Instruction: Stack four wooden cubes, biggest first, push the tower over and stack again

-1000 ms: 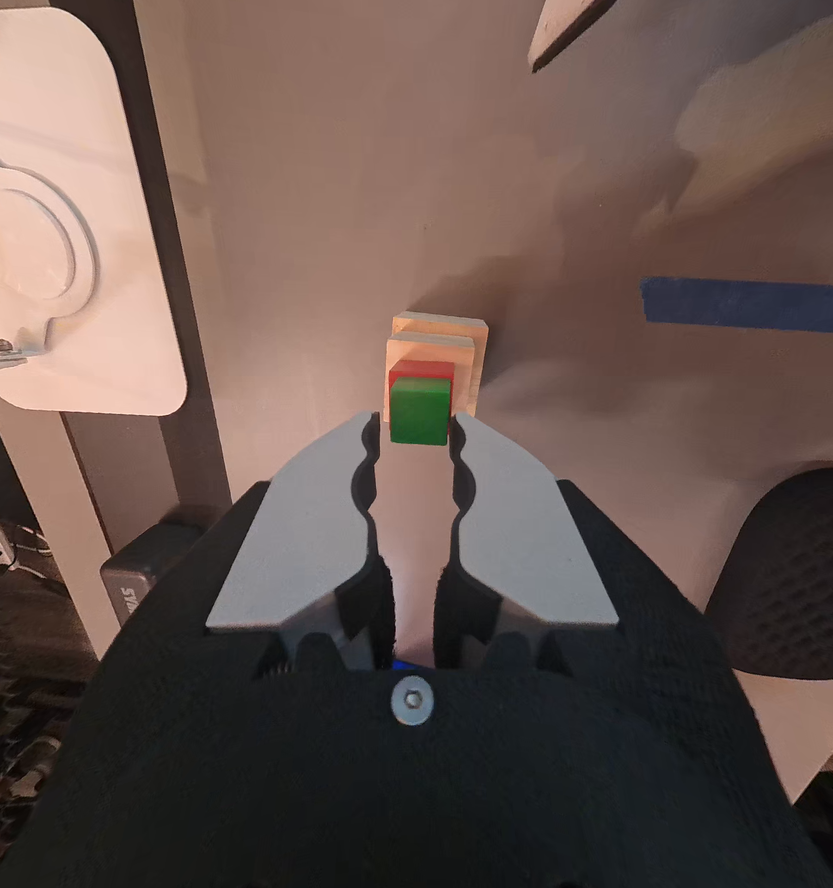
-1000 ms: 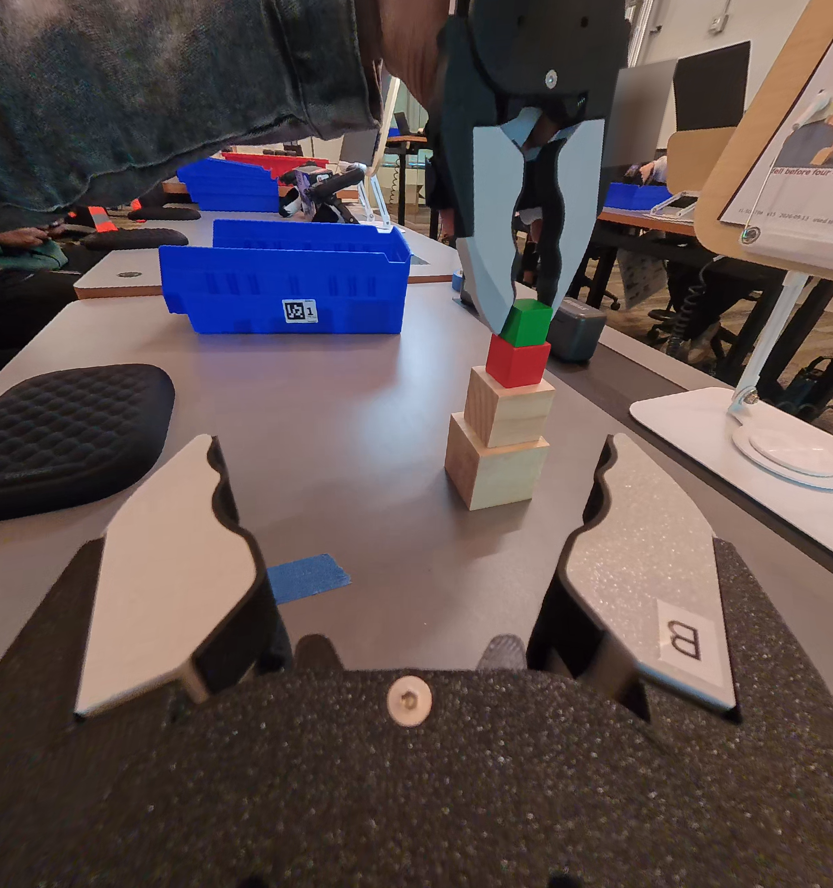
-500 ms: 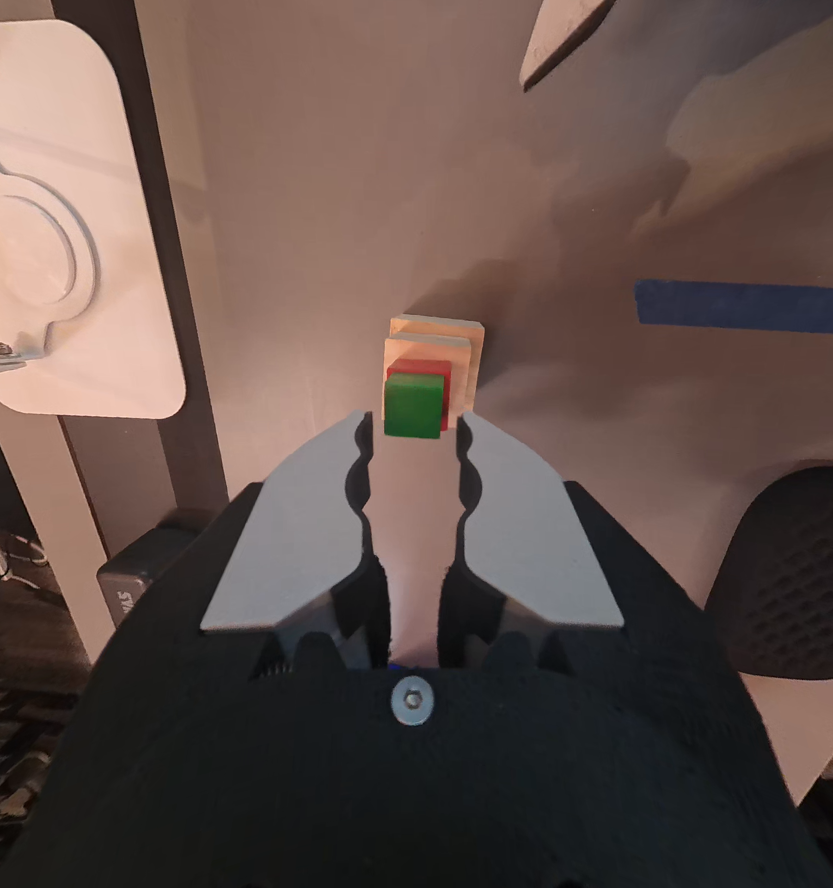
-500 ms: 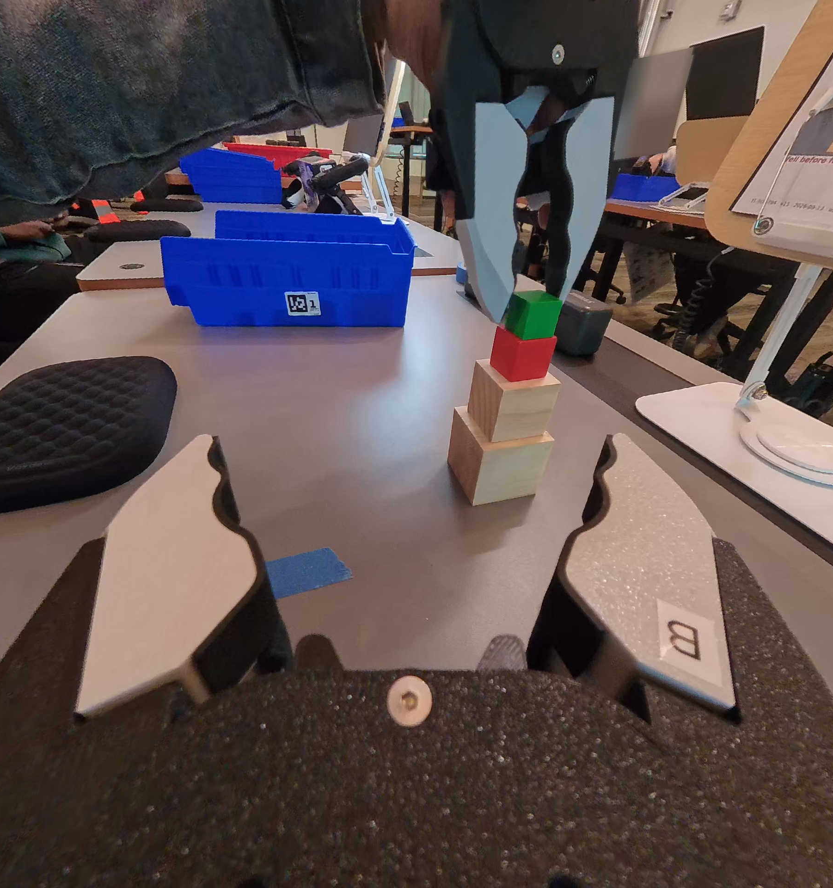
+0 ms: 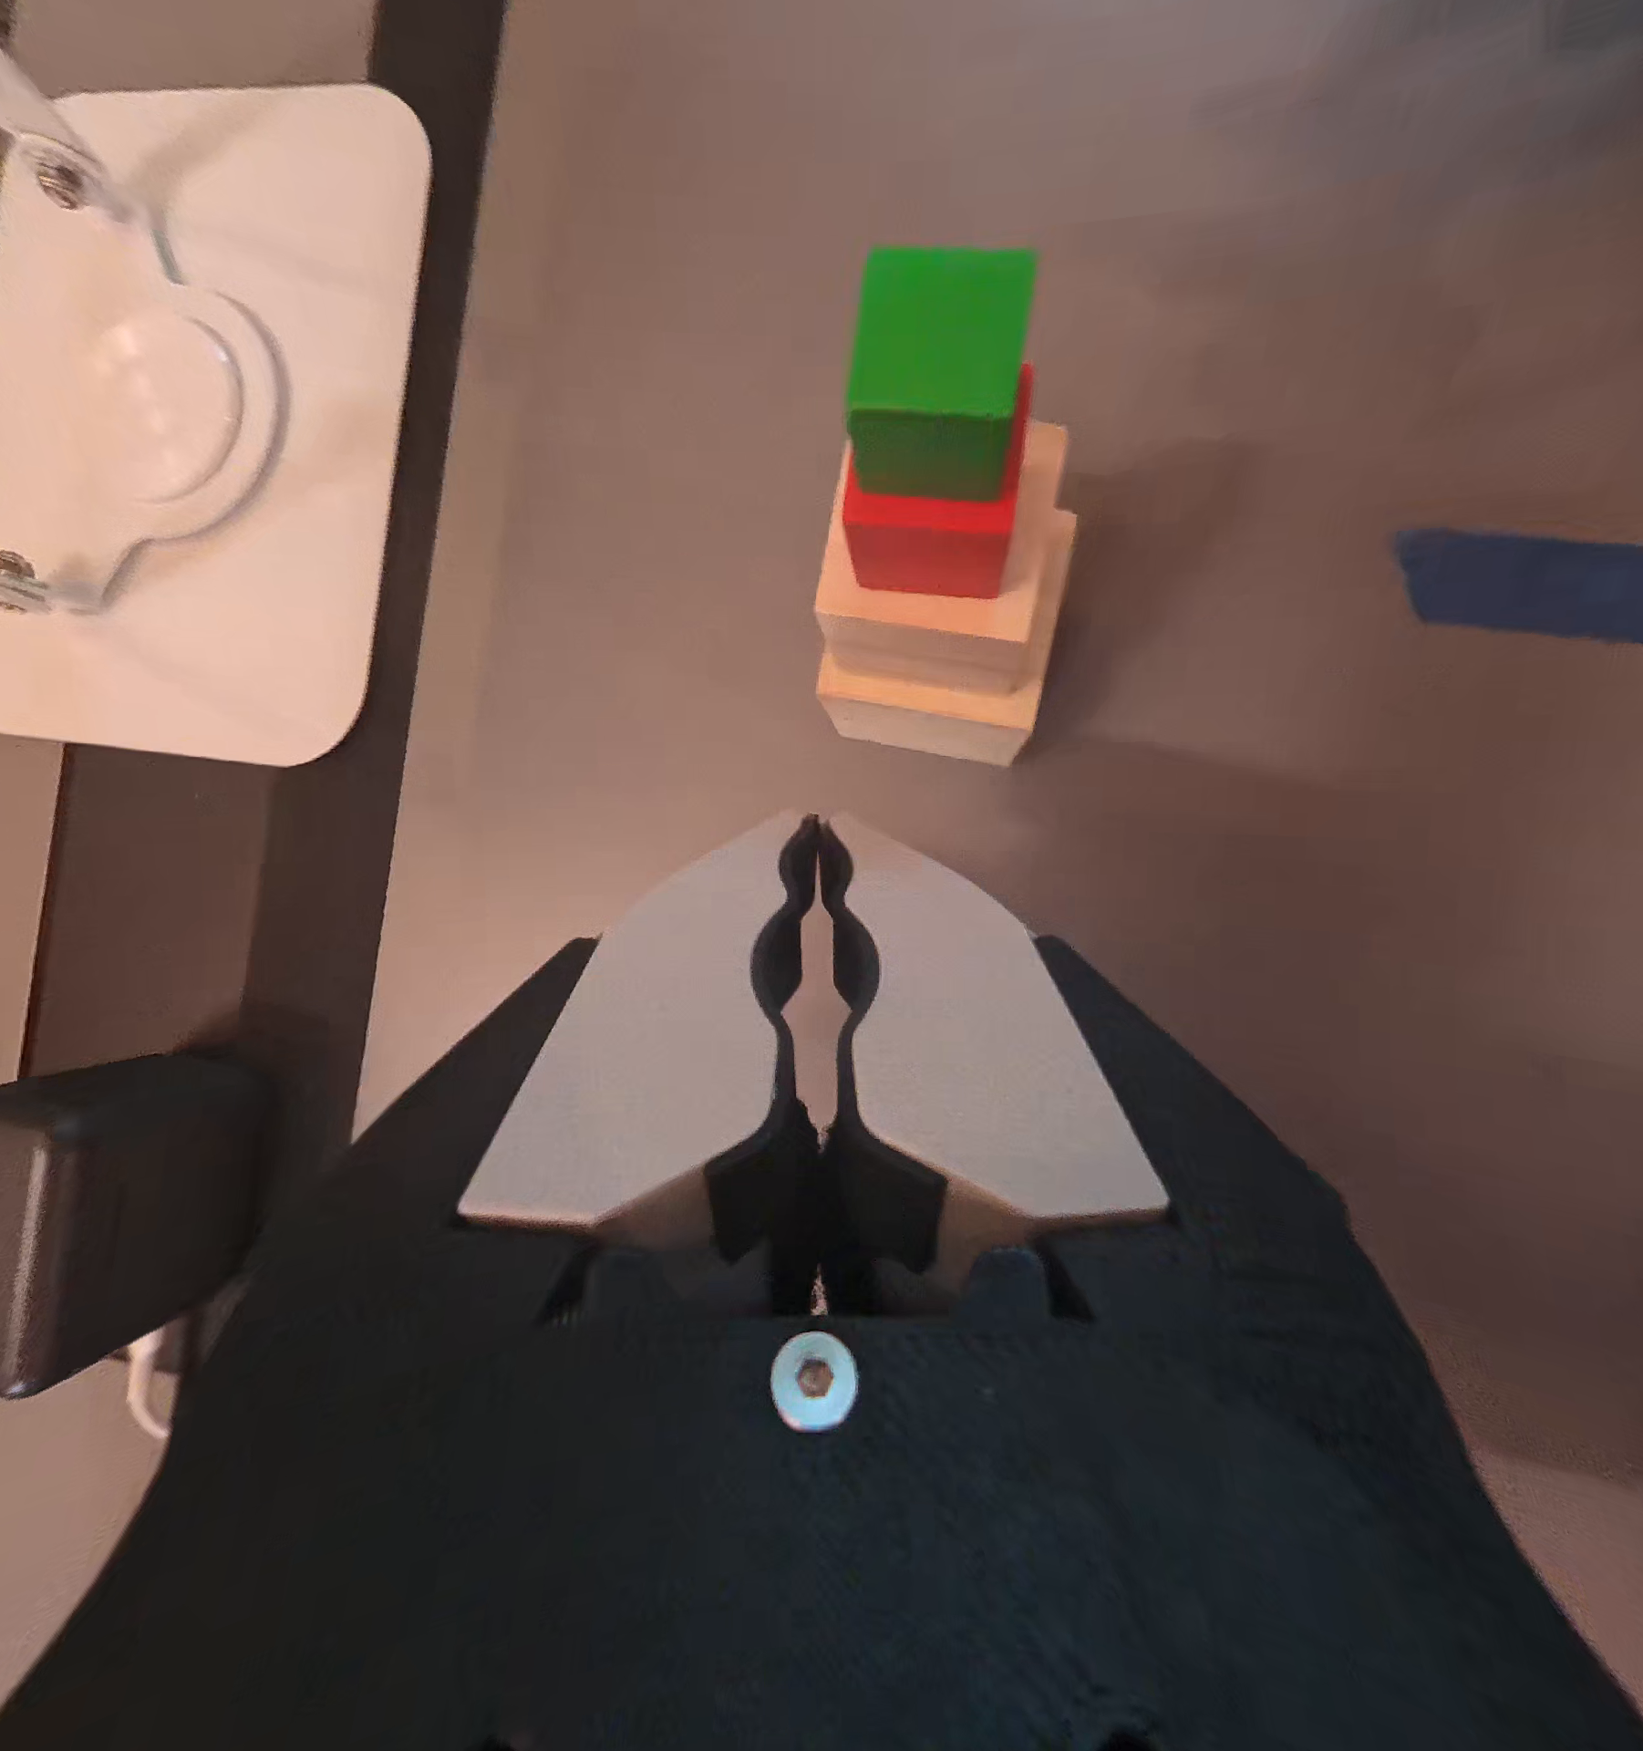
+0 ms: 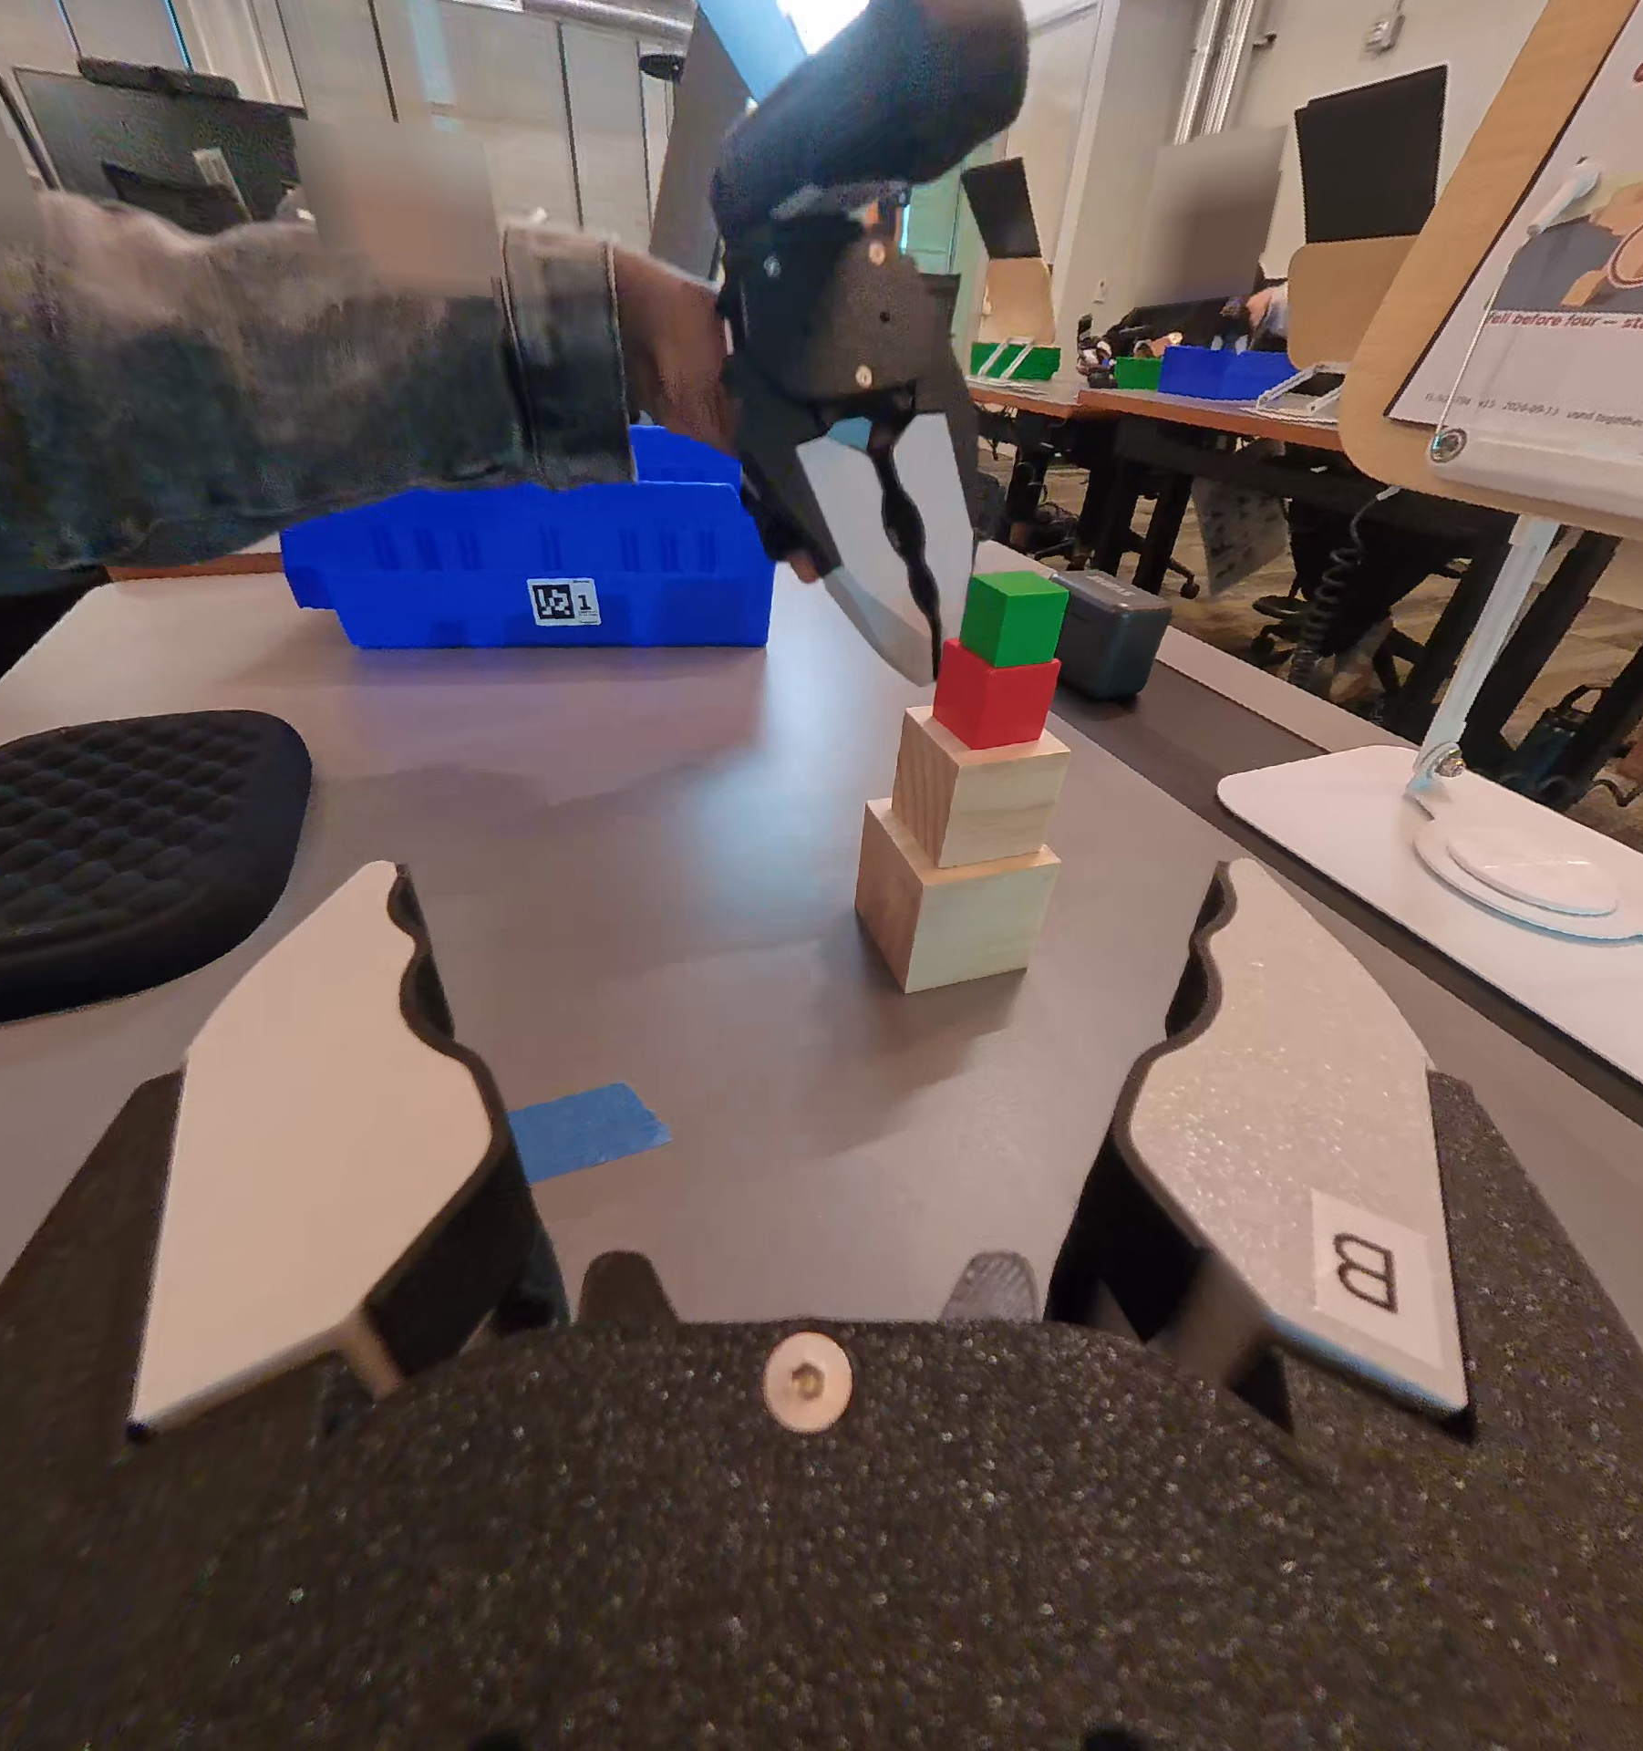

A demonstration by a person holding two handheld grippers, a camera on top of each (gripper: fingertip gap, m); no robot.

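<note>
- The tower (image 6: 974, 786) is built: four cubes stand one on top of another on the grey bench (image 6: 704, 900), close to its right edge
- The big wood cube (image 6: 955, 914) is at the bottom, and it sits flat on the bench
- The smaller wood cube (image 6: 983, 801) sits on it
- The red cube (image 6: 993, 696) comes next
- The green cube (image 6: 1015, 621) is on the very top
- So the first stacking looks done, biggest first
- The left claw (image 5: 813, 822) is clenched tight with nothing in it, its two tips pressed together
- In the right wrist view that left claw (image 6: 922, 654) comes down at a slant, with its tip just beside the red and green cubes, on their left. I cannot tell if it is touching them
- The right claw (image 6: 818, 957) is spread wide and holds nothing. It waits near the front edge of the bench, and the tower stands a bit apart from it
- I think the next step is the push, since a shut claw is good for knocking the tower over
- After that, the cubes have to be stacked all over again, so about half the job is left
</note>
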